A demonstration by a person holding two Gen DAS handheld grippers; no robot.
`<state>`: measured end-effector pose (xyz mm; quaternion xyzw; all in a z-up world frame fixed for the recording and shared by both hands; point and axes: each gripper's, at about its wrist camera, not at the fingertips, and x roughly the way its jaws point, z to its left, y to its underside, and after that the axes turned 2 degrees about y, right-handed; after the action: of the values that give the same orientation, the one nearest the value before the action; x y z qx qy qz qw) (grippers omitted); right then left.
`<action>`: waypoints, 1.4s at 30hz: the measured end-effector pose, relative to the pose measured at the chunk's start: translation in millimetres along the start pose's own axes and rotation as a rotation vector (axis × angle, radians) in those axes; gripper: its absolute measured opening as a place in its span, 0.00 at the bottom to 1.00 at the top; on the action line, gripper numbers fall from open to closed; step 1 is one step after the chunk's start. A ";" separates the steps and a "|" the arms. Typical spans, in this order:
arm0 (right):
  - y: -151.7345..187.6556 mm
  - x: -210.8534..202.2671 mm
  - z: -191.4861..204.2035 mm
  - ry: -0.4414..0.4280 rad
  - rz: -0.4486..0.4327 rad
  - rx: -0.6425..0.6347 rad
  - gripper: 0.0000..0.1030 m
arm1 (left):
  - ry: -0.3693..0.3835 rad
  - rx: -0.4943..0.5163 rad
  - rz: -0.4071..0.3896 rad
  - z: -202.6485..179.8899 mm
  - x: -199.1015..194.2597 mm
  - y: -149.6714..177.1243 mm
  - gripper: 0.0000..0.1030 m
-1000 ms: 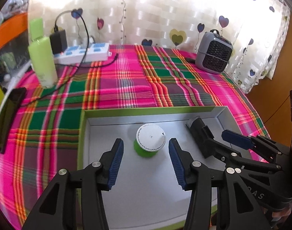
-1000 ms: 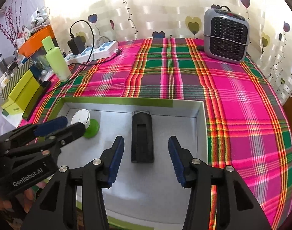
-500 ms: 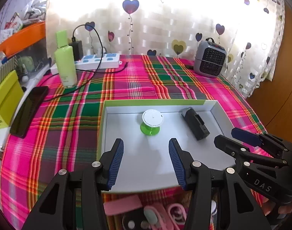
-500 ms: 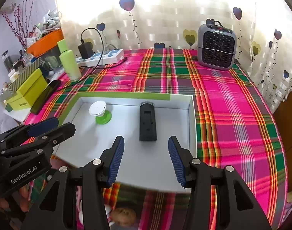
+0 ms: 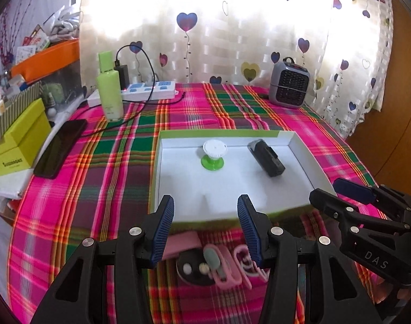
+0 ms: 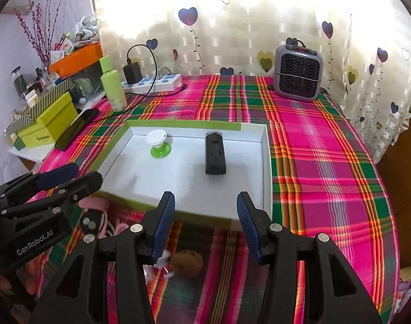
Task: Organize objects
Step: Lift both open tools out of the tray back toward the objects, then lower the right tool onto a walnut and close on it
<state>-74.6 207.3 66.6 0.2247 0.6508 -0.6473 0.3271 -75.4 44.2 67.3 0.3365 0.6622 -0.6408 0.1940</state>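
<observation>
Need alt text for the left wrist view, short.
Open left gripper hovers over a white tray holding a green-based white spool and a black device; pink items lie nearer on the plaid cloth.

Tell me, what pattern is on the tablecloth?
The tablecloth is pink, green and orange plaid, clearest in the right wrist view.

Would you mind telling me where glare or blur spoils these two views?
Left wrist view: the backlit curtain is blown out, and the pink clutter near the jaws is soft. Right wrist view: the same glare, fisheye bending at the table edge.
</observation>
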 end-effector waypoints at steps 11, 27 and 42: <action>31.1 -11.6 -1.0 0.042 0.005 -0.013 0.48 | -0.027 -0.013 -0.020 15.1 -24.6 37.1 0.47; 61.2 -8.1 -15.4 0.004 0.033 0.045 0.48 | 0.016 -0.067 0.016 38.7 -22.1 69.0 0.47; 61.5 -0.1 -2.9 -0.066 0.056 0.001 0.48 | 0.059 -0.086 0.072 36.8 1.2 68.5 0.47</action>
<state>-30.9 214.0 23.8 0.2217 0.6329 -0.6451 0.3663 -35.0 5.1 13.4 0.3700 0.6821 -0.5941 0.2117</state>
